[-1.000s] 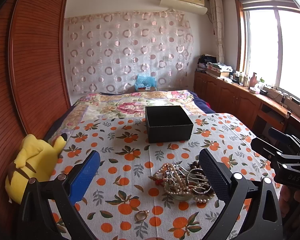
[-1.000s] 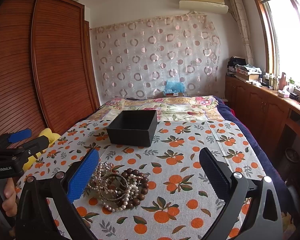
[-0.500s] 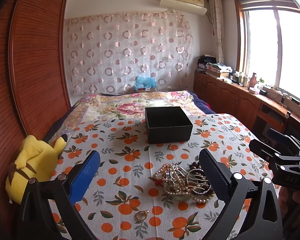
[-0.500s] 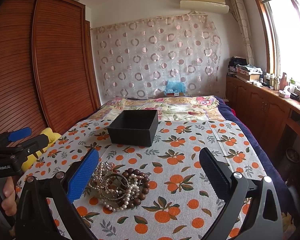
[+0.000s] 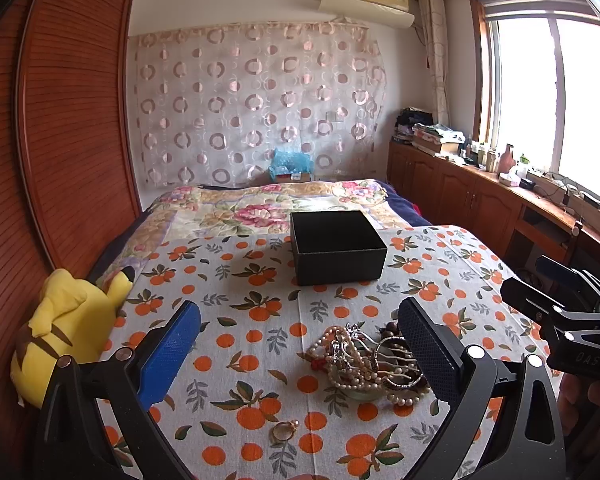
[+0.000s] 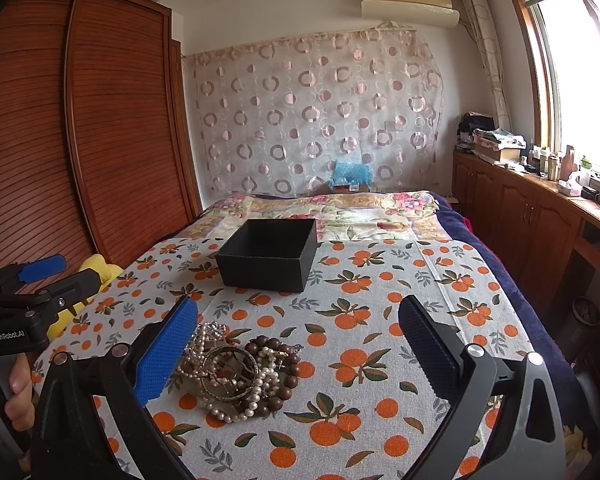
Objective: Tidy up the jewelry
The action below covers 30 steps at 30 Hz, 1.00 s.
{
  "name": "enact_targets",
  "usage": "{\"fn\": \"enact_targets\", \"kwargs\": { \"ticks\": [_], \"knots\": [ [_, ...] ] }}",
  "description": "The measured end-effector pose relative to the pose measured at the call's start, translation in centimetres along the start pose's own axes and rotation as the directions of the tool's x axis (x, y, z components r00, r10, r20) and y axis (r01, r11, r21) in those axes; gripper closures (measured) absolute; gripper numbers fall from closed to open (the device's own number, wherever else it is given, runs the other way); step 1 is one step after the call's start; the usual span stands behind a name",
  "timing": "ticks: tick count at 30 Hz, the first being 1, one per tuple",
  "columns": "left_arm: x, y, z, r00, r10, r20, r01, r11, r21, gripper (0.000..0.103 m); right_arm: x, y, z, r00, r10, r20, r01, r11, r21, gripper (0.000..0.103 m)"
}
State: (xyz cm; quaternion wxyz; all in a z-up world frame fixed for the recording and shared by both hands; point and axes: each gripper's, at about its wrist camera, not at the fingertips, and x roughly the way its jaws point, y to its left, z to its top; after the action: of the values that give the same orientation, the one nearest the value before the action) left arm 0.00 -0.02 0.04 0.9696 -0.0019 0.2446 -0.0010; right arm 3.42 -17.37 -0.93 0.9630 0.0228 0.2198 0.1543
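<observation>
A: Two grippers in view, both spread wide, nothing between the pads. Left gripper [image 5: 298, 344] hovers over the orange-print cloth [image 5: 260, 280]; its blue pad sits at 8 o'clock in the left wrist view, its black pad at 4 o'clock.

B: Left-hand edge first?

A: Yellow plush toy [image 5: 60, 328] at 9 o'clock, against the wooden wardrobe [image 5: 72, 128], touching the cloth edge. Gold ring [image 5: 284, 429] lies alone on the cloth at 6 o'clock, apart from the heap.

B: The heap?

A: Jewelry pile [image 5: 364, 360], tangled: pearl strands, bangles, dark wooden beads. It rests on the cloth just inside the black pad, which hides part of it. Black box [image 5: 336, 248], open-topped, stands beyond the pile toward 12 o'clock, well apart. Its inside looks dark; contents cannot be told.

B: Right side?

A: Right gripper [image 6: 298, 344] likewise spread and not touching anything. In its view the pile lies at 7 o'clock, tucked beside its blue pad, with the box at 11 o'clock. A hand [image 6: 18, 392] grips the left tool's handle at 8 o'clock. Window [image 5: 556, 96] and wooden cabinets [image 5: 460, 196] at 3 o'clock.
</observation>
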Motion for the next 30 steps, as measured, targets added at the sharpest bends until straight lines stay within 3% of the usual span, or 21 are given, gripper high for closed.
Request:
{"fn": "enact_targets", "kwargs": {
  "ticks": [30],
  "knots": [
    [-0.15, -0.06, 0.58, 1.0, -0.002, 0.009, 0.002, 1.0, -0.001, 0.007, -0.07, -0.04, 0.02, 1.0, 0.0, 0.0, 0.0, 1.0, 0.0, 0.002]
  ]
}}
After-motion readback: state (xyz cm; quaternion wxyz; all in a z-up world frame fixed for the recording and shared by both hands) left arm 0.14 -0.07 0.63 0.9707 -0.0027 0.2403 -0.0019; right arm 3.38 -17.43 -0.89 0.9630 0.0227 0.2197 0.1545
